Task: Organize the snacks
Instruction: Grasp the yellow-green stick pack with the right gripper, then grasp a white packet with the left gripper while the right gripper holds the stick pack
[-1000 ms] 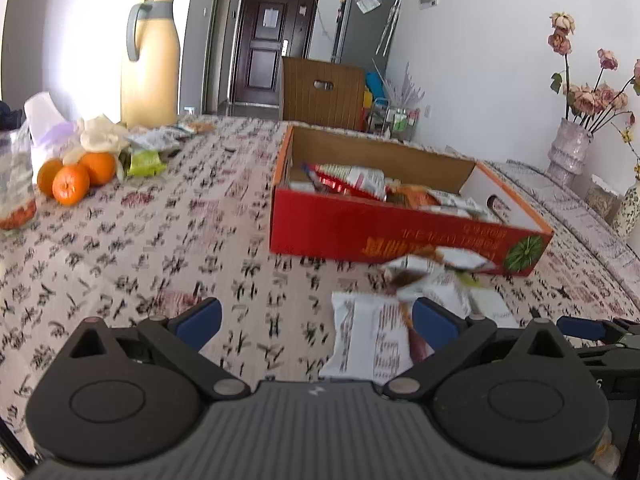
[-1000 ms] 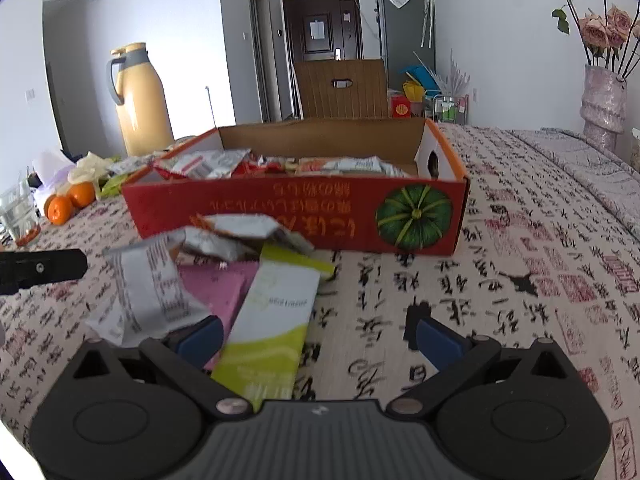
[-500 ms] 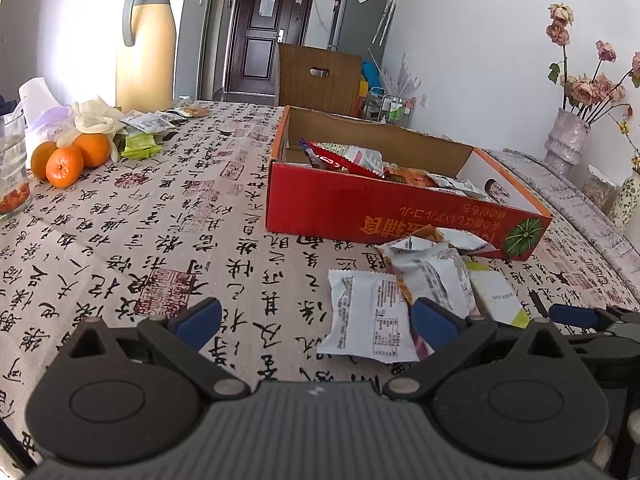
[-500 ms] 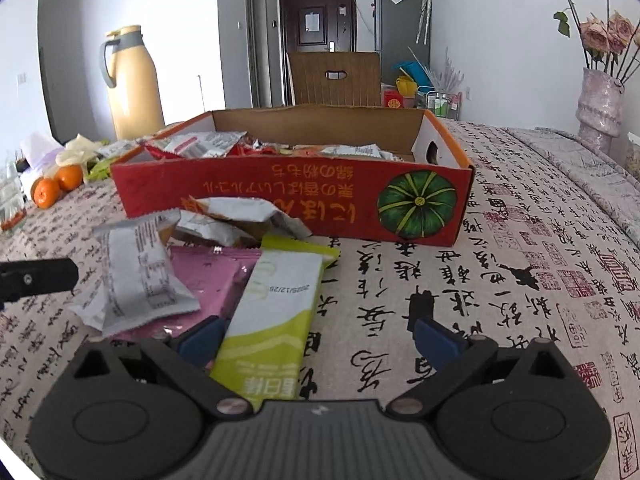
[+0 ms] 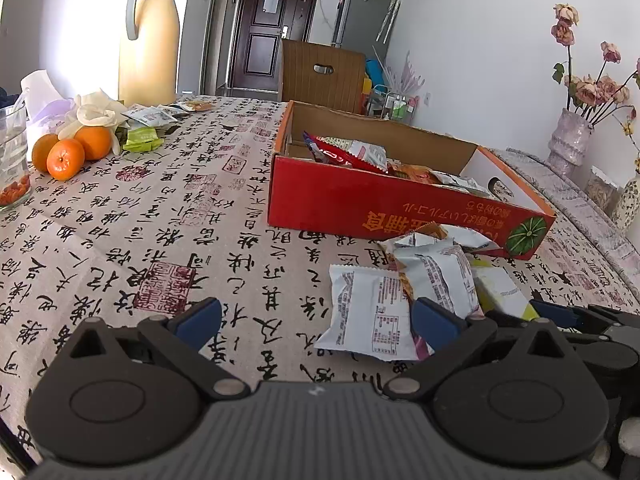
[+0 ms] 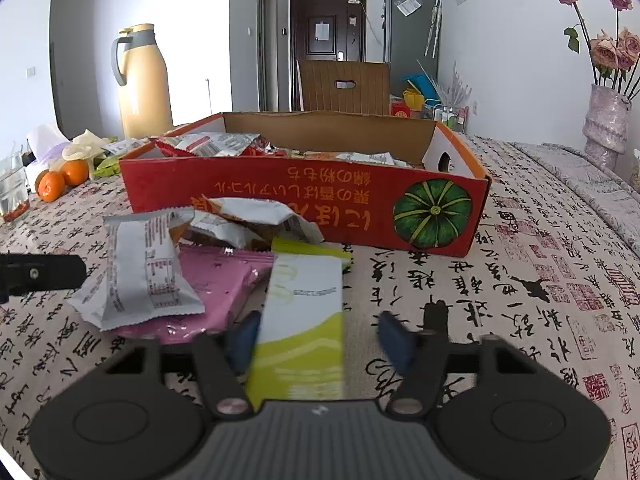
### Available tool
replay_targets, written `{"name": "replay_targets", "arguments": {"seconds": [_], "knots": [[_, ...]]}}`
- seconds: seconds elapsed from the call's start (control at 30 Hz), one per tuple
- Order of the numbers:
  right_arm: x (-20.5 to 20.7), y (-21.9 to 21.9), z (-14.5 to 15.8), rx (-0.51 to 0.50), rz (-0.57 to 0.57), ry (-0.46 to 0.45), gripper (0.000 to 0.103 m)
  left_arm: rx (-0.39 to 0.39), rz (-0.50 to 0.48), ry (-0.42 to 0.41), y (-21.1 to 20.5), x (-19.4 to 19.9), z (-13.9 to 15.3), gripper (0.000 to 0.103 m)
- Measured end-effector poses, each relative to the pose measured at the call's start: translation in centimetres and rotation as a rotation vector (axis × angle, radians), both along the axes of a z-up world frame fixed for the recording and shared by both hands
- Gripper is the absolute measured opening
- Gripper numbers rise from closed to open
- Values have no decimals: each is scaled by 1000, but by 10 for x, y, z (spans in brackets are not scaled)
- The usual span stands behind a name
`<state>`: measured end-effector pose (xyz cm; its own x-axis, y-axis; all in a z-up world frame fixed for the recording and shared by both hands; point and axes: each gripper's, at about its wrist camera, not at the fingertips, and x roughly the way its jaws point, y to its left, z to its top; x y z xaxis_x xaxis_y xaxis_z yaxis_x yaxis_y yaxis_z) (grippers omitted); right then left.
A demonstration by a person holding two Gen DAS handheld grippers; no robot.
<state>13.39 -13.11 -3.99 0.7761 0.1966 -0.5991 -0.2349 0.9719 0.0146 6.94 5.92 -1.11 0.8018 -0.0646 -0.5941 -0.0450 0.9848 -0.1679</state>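
Note:
A red cardboard box (image 6: 280, 196) holding several snack packets stands mid-table. In front of it lies a loose pile: a white packet (image 6: 140, 268), a pink packet (image 6: 216, 280) and a long green-and-white packet (image 6: 304, 304). My right gripper (image 6: 319, 338) is closing around the near end of the green-and-white packet. Its left pad is at the packet's edge, while a gap remains on the right side. My left gripper (image 5: 316, 320) stands open just left of the pile, its right finger beside the white packet (image 5: 372, 312). The box (image 5: 360, 208) lies beyond it.
A tall yellow thermos (image 5: 150, 36), oranges (image 5: 66, 158), a glass (image 5: 12, 168) and more small packets (image 5: 144, 138) sit at the far left. A vase of flowers (image 6: 606, 120) stands at the right edge. A brown chair back (image 6: 344, 86) is behind the table.
The right gripper's jaws have narrowed from wide open around the green-and-white packet. The left gripper's jaws stay as wide as before.

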Motion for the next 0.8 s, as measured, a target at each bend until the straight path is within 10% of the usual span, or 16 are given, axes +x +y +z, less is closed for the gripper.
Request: {"name": "replay_targets", "arguments": {"seconds": [0.8], "knots": [[-8,-56,9,81,-89,-65,35,40,-7,83,-23,24,-8,103]]}}
